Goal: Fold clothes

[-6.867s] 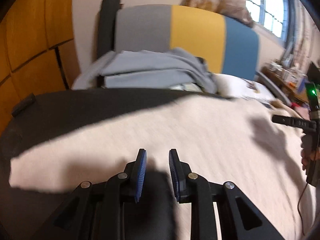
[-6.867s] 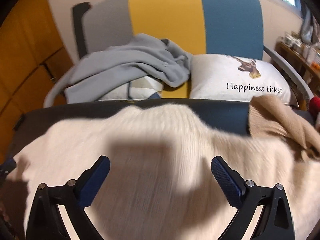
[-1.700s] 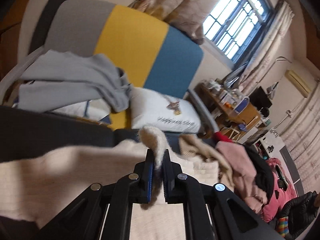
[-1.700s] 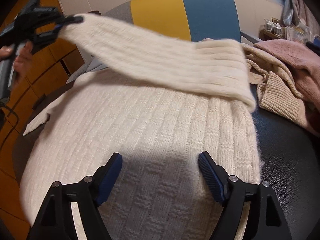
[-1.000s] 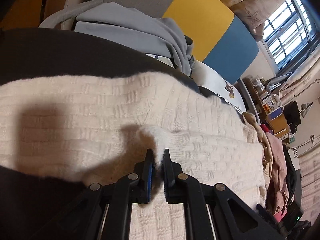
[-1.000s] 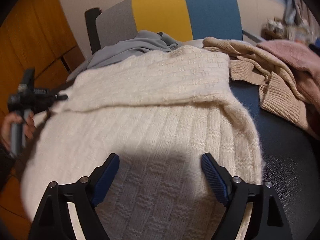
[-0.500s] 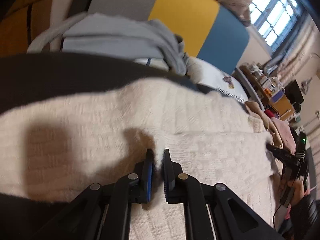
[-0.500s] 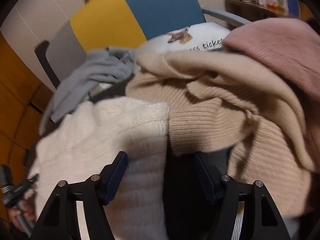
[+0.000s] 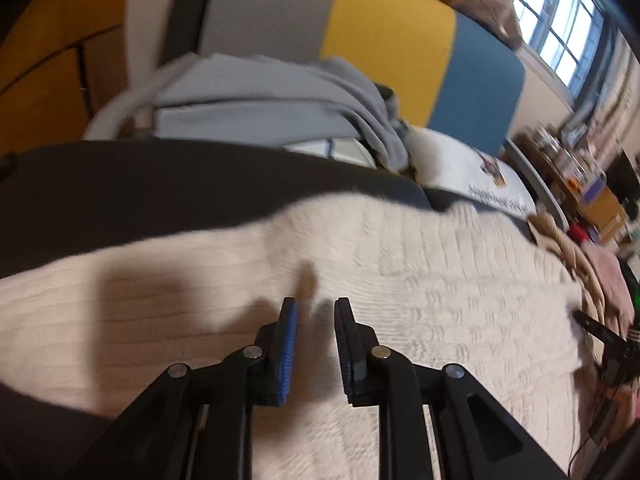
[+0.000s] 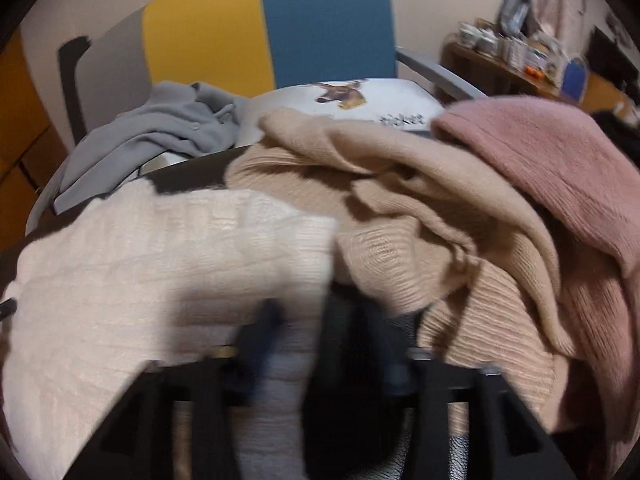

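Observation:
A cream knit sweater (image 9: 400, 288) lies spread on the dark table (image 9: 140, 196), with one sleeve folded across its body. My left gripper (image 9: 314, 312) is open and empty just above the sweater's middle. In the right wrist view the sweater's right edge (image 10: 180, 264) lies under my right gripper (image 10: 316, 320). That gripper is blurred by motion, with its jaws straddling the sweater's edge; I cannot tell whether it is open or shut. The right gripper also shows at the far right of the left wrist view (image 9: 600, 336).
A pile of tan (image 10: 400, 200) and pink (image 10: 560, 168) sweaters lies right of the cream one. Behind the table stands a grey, yellow and blue chair (image 9: 380, 40) with a grey garment (image 9: 272, 96) and a white printed pillow (image 10: 360, 100).
My left gripper has let go of the sleeve and opened, leaving it folded across the sweater. My right gripper has swung to the sweater's right edge and its jaws have come closer together.

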`<state>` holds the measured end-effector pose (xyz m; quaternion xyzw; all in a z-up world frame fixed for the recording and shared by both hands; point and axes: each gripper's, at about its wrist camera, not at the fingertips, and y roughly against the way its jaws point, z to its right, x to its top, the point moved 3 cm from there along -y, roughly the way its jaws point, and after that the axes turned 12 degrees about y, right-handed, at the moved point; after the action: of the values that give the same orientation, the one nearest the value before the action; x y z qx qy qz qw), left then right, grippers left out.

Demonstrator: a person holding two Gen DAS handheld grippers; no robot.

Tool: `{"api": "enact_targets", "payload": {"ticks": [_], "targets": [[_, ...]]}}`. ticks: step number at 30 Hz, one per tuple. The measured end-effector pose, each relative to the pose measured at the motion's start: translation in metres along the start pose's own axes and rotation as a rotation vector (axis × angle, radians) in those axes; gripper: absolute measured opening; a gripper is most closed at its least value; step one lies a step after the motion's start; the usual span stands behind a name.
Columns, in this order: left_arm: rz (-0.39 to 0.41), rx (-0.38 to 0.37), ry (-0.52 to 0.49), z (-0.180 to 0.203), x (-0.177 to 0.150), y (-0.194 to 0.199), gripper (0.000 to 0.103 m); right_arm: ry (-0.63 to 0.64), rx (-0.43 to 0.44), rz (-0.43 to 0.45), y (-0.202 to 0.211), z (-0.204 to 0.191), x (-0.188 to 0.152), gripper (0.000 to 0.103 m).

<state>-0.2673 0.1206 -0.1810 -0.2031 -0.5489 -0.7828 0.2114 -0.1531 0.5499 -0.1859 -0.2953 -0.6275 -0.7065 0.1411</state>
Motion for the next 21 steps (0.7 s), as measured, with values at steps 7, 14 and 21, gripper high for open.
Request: {"api": "enact_targets", "payload": {"ticks": [7, 14, 21], "targets": [[0.029, -0.049, -0.087, 0.026, -0.027, 0.012, 0.022, 0.081, 0.136, 0.147, 0.051, -0.032, 0.005, 0.061], [0.003, -0.028, -0.001, 0.007, -0.068, 0.003, 0.023, 0.144, 0.121, 0.051, 0.029, -0.084, -0.039, 0.059], [-0.045, -0.136, 0.16, -0.018, -0.07, 0.015, 0.022, 0.156, 0.084, 0.072, 0.035, -0.087, -0.047, 0.064]]}}
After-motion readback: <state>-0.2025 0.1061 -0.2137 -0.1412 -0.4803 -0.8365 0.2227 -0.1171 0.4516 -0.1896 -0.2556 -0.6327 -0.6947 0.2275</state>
